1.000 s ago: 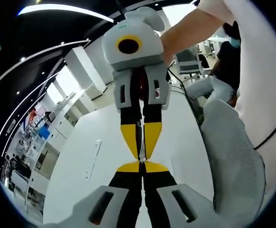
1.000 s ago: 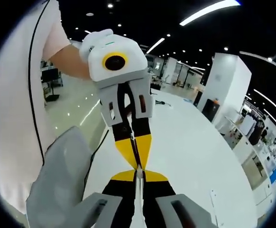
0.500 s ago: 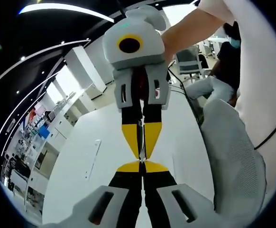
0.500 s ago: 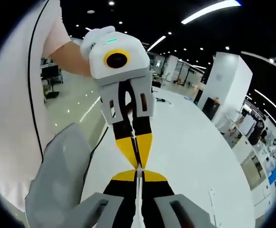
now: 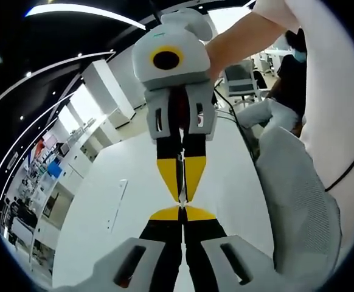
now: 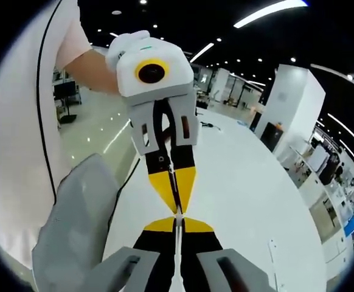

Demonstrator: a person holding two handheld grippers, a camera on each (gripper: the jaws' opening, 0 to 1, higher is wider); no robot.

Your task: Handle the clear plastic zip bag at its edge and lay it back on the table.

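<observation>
Above the white table (image 5: 225,182), the 2 grippers meet tip to tip. Left gripper (image 5: 182,210) and right gripper (image 6: 178,220) are both clenched, and whether they're pinching the clear bag, I can't tell.

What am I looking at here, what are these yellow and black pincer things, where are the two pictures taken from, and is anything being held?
These are two hand-held tools, each with two jaws, and a person holds one in each hand. Each tool carries a camera that looks along its own jaws.

In the left gripper view, the left gripper rises from the bottom and the other tool faces it, held by the person's hand. The right gripper view is the same meeting seen from the right gripper.

The yellow tips meet nose to nose above a white table, and both pairs of jaws are closed. A thin pale sliver shows between the right gripper's jaws. It is probably the clear bag's edge, but I can't be sure.
</observation>
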